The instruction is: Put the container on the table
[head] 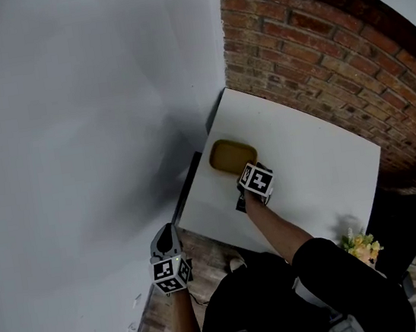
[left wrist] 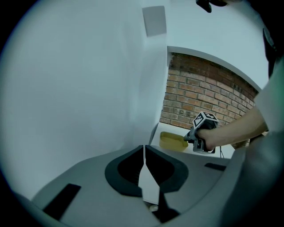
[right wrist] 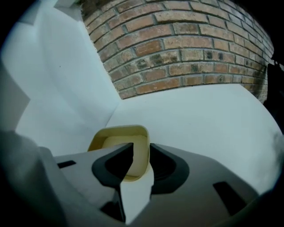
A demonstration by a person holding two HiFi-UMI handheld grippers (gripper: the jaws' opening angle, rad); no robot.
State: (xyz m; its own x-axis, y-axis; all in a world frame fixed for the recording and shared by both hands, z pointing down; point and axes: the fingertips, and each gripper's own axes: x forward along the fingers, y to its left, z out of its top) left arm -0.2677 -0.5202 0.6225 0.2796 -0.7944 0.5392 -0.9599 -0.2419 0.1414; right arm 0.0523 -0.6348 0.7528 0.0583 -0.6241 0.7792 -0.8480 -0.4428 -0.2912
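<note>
Two grippers are showing, and only one is working. The right gripper is clamping its jaws on the near-right wall of a yellow container, one jaw inside and one outside. This container is sitting open side up on the far left part of the white table, near the corner where the brick wall is meeting the white wall. Its long axis is running roughly parallel to the brick wall. The left gripper is hanging off the table's near left, beside the white wall, with its jaws meeting at the tips on nothing. Both marker cubes are showing black-and-white square patterns.
</note>
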